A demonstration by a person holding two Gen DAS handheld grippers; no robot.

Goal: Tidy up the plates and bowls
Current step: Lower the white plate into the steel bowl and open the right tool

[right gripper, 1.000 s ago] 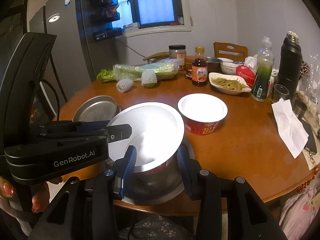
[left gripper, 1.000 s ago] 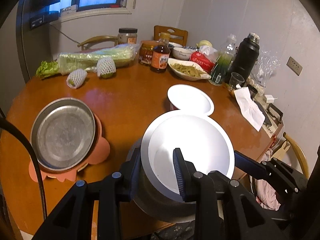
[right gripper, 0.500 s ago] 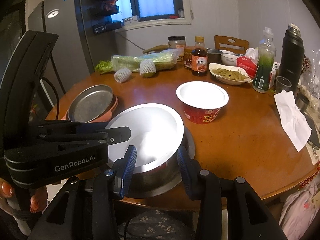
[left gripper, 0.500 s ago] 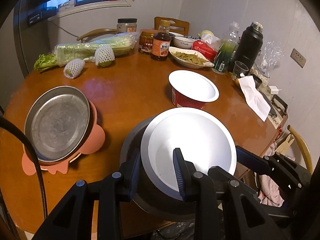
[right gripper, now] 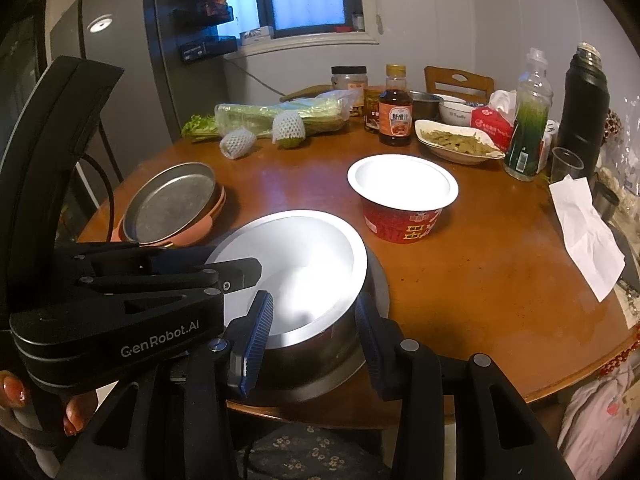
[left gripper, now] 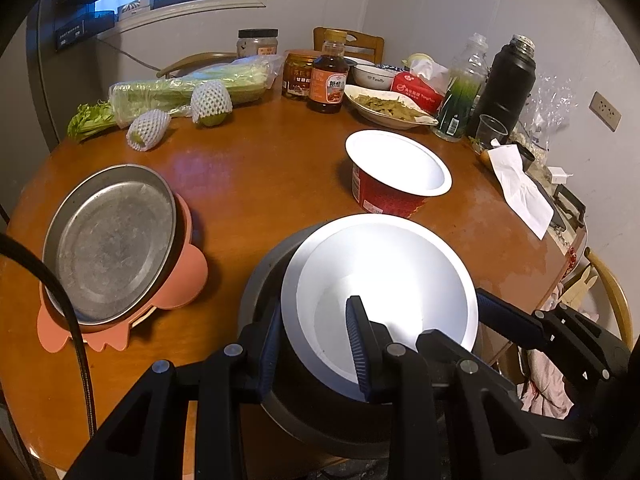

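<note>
Beside left tongs (right gripper: 240, 276), fingernails (right gripper: 14, 394), right view only

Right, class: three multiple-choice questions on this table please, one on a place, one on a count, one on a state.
1. Where does the metal plate lie?
A. on the pink mat
B. inside a bowl
C. on a chair

2. How many net-wrapped fruits are there?
A. one
B. two
C. four

3. What state is the red bowl in?
A. tipped over
B. full of soup
C. upright and empty

Key:
1. A, because the mat's pink edge shows beneath the plate.
2. B, because two netted fruits lie beside the bagged greens.
3. C, because it stands on its base and its white inside is bare.
</note>
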